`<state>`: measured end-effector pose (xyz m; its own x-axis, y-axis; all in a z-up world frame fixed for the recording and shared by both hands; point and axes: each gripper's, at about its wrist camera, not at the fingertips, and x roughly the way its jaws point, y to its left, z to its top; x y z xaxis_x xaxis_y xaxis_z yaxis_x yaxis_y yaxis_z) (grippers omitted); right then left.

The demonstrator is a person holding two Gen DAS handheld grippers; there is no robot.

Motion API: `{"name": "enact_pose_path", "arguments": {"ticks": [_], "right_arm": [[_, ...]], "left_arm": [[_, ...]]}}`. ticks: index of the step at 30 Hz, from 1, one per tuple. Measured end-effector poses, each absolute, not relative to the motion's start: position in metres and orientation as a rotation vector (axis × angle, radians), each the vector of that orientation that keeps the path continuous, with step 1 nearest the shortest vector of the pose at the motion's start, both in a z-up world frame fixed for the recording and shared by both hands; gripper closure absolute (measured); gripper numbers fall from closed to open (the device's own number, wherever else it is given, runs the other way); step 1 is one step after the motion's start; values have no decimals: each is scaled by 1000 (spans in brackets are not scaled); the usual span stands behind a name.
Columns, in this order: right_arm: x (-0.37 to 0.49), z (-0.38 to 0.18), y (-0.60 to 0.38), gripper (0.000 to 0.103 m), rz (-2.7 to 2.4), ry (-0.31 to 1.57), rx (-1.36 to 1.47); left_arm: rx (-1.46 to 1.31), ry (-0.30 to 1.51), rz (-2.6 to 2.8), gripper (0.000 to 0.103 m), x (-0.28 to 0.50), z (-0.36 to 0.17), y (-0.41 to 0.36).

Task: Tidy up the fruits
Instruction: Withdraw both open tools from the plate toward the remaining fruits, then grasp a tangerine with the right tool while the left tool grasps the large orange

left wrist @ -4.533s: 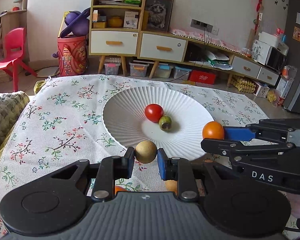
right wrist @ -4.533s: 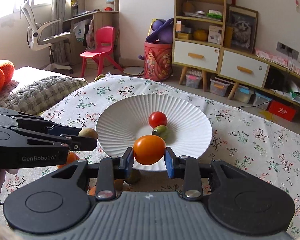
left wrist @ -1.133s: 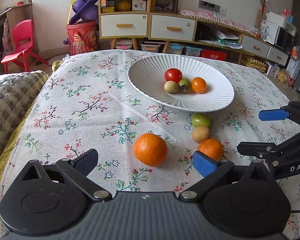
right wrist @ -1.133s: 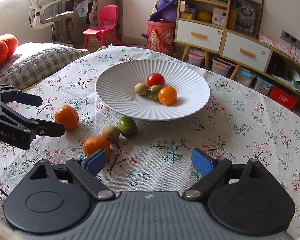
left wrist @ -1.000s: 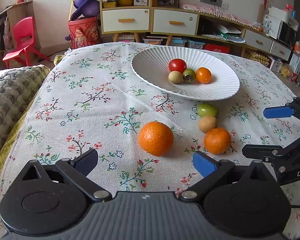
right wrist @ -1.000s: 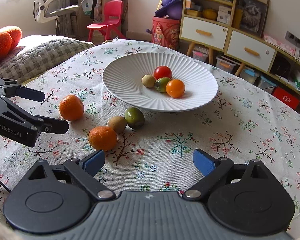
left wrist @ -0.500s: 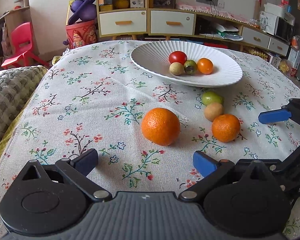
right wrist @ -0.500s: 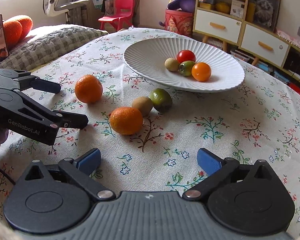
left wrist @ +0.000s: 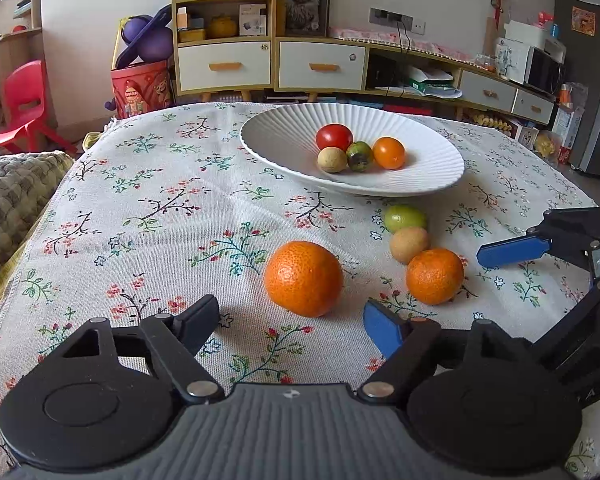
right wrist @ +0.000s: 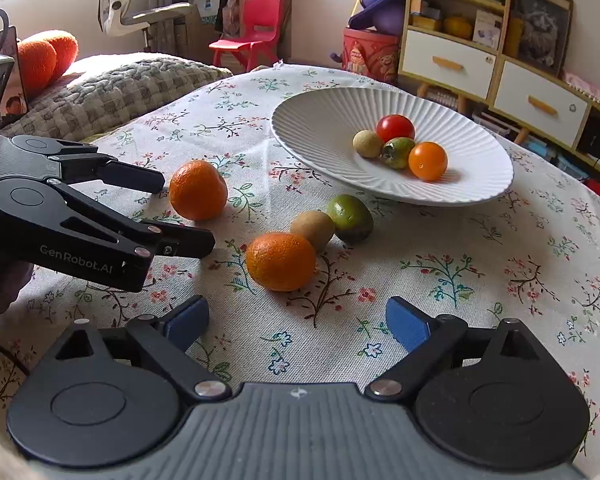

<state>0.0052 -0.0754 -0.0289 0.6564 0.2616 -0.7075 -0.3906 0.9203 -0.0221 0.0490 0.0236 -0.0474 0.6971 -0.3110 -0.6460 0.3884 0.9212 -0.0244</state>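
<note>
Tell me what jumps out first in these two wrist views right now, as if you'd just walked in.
The white ribbed plate far on the floral tablecloth holds four small fruits, a red tomato at the back. Nearer, four fruits lie loose on the cloth: a large orange just ahead of the closing left gripper, and a second orange ahead of the closing right gripper. Neither has anything between its fingers.

Both tools [left wrist: 292, 326] now nearer the table oranges [left wrist: 303, 278]

A white ribbed plate [left wrist: 440, 160] holds a red tomato [left wrist: 334, 137]; orange mandarins [left wrist: 303, 278] lie on the cream, flower-sprigged tablecloth [left wrist: 160, 208].
</note>
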Motion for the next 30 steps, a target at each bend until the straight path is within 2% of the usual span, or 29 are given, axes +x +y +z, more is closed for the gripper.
{"name": "enact_pose_path", "arguments": {"ticks": [7,12,17,30], "right_arm": [[7,-26,-68,22,391,770,-190],[8,-25,-66,29,403,773,-189],[9,-23,-62,43,408,765,-199],[18,-17,-62,57,381,759,-184]], "left_arm": [[94,689,-412,67,51,-43,22],[85,679,-418,75,52,-39,21],[97,682,-415,76,51,-38,20],[91,704,-400,77,52,-36,20]]}}
